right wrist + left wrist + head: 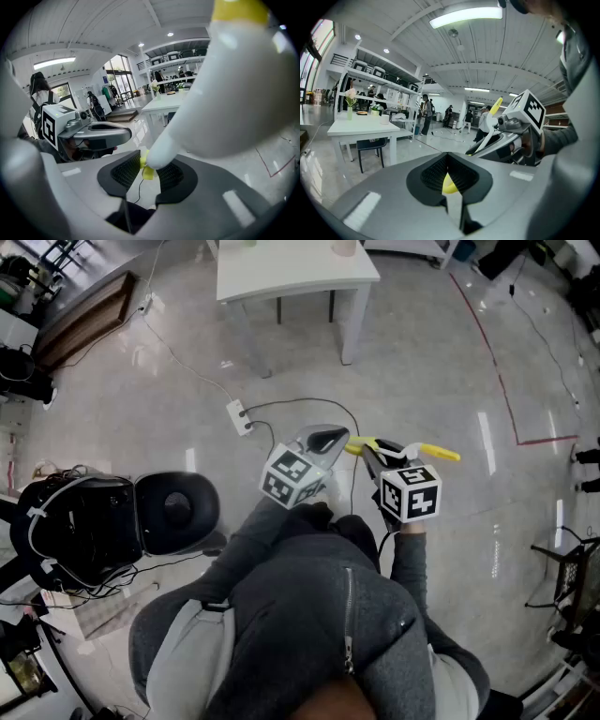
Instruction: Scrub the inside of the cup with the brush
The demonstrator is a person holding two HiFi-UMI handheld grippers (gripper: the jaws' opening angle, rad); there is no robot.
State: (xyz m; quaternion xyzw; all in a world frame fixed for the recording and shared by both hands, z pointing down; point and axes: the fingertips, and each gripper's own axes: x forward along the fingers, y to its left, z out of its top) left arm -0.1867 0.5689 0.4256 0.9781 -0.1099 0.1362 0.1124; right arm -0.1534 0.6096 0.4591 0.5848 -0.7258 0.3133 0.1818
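A person stands mid-frame on a pale floor (141,399), well apart from a white tabletop (291,277) at the top edge. The right gripper (377,458) has its fingers clenched on the white-and-yellow brush (433,454). The left gripper (332,440), fingers closed, seems to pinch the brush's yellow tail. No cup is near either gripper, so scrubbing looks not yet begun.

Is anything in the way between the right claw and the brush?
No, nothing is in the way. The right claw is shut on the brush, gripping its thin end, so nothing stands between them.
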